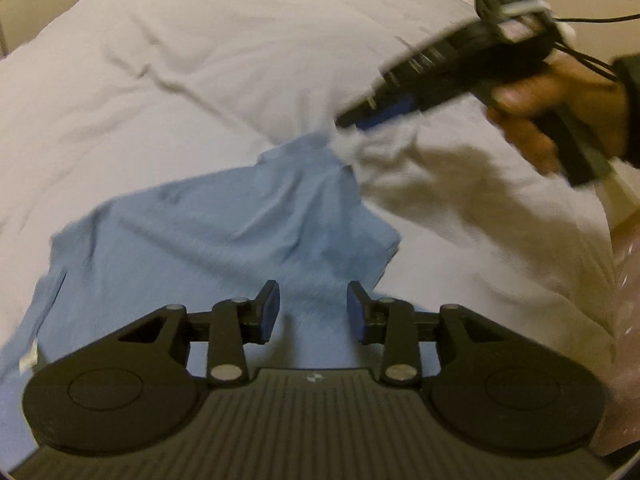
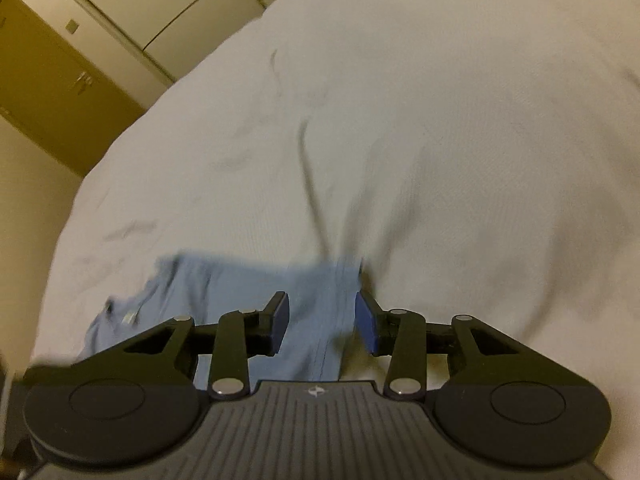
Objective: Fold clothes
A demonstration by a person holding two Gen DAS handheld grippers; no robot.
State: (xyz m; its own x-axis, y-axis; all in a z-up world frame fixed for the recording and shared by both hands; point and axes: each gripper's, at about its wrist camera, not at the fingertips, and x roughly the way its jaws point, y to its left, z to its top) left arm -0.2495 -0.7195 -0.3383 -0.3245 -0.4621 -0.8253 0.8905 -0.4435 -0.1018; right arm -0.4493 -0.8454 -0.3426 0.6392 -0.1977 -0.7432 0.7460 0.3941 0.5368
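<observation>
A light blue garment [image 1: 224,240] lies rumpled on a white bed cover [image 1: 200,60]. My left gripper [image 1: 313,312] hovers open over the garment's near part, with blue cloth showing between its fingers. A hand [image 1: 536,120] holds my right gripper [image 1: 352,120], motion-blurred, with its tip at the garment's far corner. In the right wrist view, the right gripper [image 2: 322,316] is open and straddles the garment [image 2: 240,288] near its right edge. A seam runs between its fingers. Whether either gripper touches the cloth is unclear.
The bed cover [image 2: 440,120] is wrinkled and falls away at its left edge. Beyond that edge are a brown cabinet [image 2: 52,88] and pale panels. Black cables [image 1: 588,56] trail from the right gripper. Something pinkish [image 1: 626,280] lies past the bed's right edge.
</observation>
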